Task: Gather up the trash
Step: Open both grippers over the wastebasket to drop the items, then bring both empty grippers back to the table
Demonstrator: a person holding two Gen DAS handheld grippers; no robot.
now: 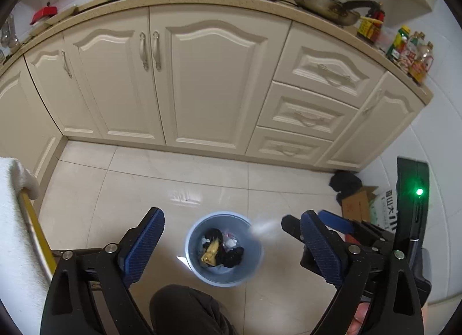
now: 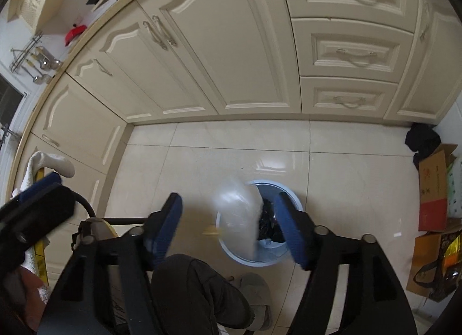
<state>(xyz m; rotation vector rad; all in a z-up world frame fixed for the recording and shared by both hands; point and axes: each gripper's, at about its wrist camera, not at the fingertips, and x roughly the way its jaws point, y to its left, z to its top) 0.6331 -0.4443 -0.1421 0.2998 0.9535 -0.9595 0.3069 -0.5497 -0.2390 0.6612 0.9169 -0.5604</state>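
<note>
A blue-grey trash bin stands on the tiled floor below both grippers, holding dark scraps and a yellow peel. It also shows in the right wrist view. A blurred white piece of trash is in the air between my right gripper's open fingers, over the bin's rim; in the left wrist view it is a pale streak. My left gripper is open and empty above the bin. My right gripper is open and also shows in the left wrist view.
Cream kitchen cabinets run along the back, with a pan and bottles on the counter. Cardboard boxes and a dark cloth sit at the right wall. A white towel hangs at left. My leg is below.
</note>
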